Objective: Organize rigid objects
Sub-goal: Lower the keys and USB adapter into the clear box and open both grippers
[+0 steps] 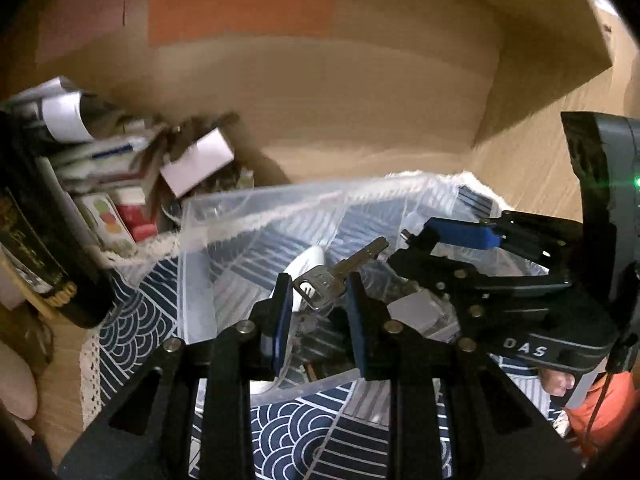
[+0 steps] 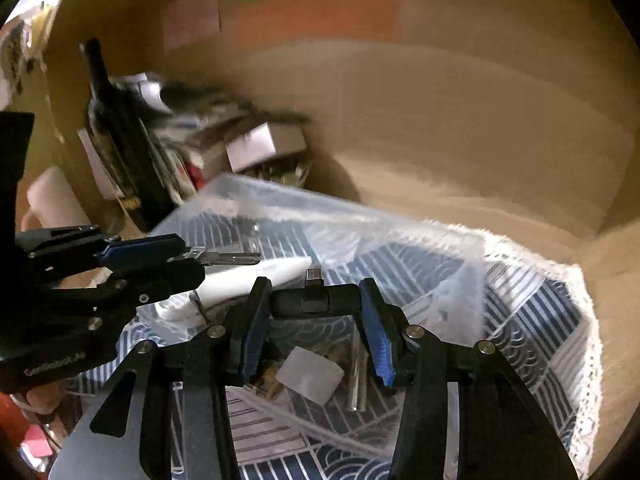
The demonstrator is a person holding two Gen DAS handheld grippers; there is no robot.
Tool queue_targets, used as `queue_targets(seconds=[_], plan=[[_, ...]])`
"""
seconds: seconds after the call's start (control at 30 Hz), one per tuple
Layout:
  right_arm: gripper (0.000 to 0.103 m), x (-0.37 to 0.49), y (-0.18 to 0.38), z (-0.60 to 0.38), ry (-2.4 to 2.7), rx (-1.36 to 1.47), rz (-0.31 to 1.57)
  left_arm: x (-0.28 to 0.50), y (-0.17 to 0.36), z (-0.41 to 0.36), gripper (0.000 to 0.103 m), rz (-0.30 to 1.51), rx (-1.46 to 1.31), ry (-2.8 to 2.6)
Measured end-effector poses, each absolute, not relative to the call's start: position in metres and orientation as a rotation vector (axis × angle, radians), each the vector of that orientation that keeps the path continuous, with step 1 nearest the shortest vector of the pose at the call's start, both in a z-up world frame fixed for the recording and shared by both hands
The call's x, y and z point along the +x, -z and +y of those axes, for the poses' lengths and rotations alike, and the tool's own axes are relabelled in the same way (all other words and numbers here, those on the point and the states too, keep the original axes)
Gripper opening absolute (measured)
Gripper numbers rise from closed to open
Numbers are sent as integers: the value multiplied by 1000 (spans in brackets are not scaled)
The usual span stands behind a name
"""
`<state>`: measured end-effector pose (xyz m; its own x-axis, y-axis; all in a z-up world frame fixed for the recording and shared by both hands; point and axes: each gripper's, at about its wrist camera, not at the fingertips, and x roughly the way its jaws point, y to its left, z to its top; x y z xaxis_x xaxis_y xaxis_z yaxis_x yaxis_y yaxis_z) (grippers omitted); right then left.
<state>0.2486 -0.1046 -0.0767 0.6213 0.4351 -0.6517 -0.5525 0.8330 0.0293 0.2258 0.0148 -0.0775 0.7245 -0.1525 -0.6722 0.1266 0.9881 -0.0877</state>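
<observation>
The left claw [image 1: 318, 288] is closed on a silver key [image 1: 340, 270], gripping it by the flat head between its two blue pads. The long axis of the key runs from the claw away and up to the right in the left wrist view, so the toothed blade points forward, above a clear plastic bin [image 1: 208, 216]. In the right wrist view the same key [image 2: 230, 257] shows from the side, almost level, with its blade pointing to the right, and the left claw [image 2: 188, 258] comes in from the left edge. The right claw [image 2: 316, 300] is closed on a small black adapter [image 2: 312, 300], held crosswise between the pads, with its long axis going left to right and its short plug pointing up and away from the camera. The left wrist view shows this right claw [image 1: 412, 240] only from the side, and the adapter is hard to tell there. A white, long and pointed object [image 2: 256, 276] lies in the bin [image 2: 280, 204] under the key. Only the right wrist view shows clearly a pale square piece [image 2: 310, 374] and a metal tube [image 2: 358, 376] on the bin floor. The bin stands on a blue patterned cloth [image 1: 132, 320] with a lace edge, on a wooden table [image 1: 524, 168]. A dark bottle [image 2: 116, 128] and a blurred heap of small boxes [image 1: 120, 184] stand behind the bin, at the left.
</observation>
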Motion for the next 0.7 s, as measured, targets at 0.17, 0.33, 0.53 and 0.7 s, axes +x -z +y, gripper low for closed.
queue_targets(seconds=[0.17, 0.33, 0.53, 0.7], plan=[[42, 258, 95, -96, -564, -205, 749, 233, 91, 17, 27, 787, -35, 131], [42, 258, 100, -94, -558, -214, 767, 233, 89, 21, 27, 778, -46, 133], [43, 242, 79, -104, -552, -197, 702, 214, 70, 18, 27, 731, -34, 120], [47, 217, 53, -119, -547, -167, 622, 187, 45, 14, 33, 656, -22, 105]])
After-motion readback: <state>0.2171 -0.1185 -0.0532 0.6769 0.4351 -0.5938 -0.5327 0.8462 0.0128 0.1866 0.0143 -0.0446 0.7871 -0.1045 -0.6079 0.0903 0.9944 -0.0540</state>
